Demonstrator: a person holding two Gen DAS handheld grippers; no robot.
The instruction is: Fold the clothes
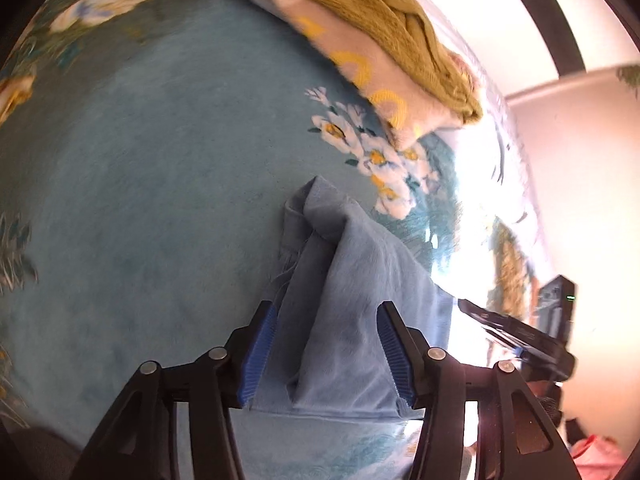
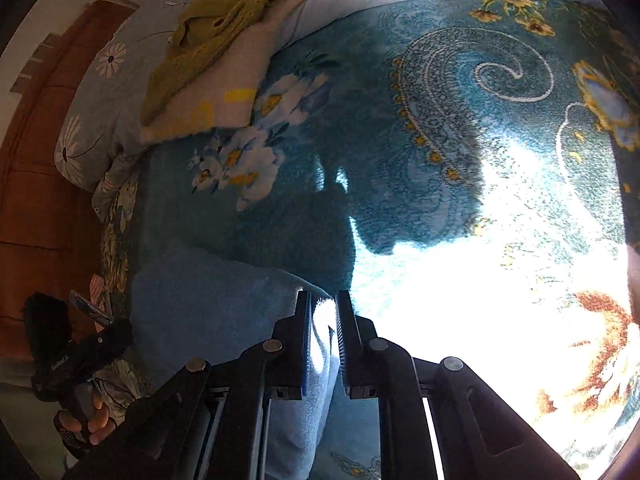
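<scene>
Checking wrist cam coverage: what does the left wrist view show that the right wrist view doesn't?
Left wrist only: the left tool from behind, blue pads apart with the light blue garment bunched between them, and a dark strip on the white wall.

Right wrist only: the right tool, jaws nearly closed on a thin edge of the garment, a brown wooden panel, a sunlit paisley patch and a hand holding the other tool's handle.

Both: teal floral blanket, pillow, yellow-green knit.

Black claws (image 1: 328,316), ribbed blue pads (image 1: 262,354)
</scene>
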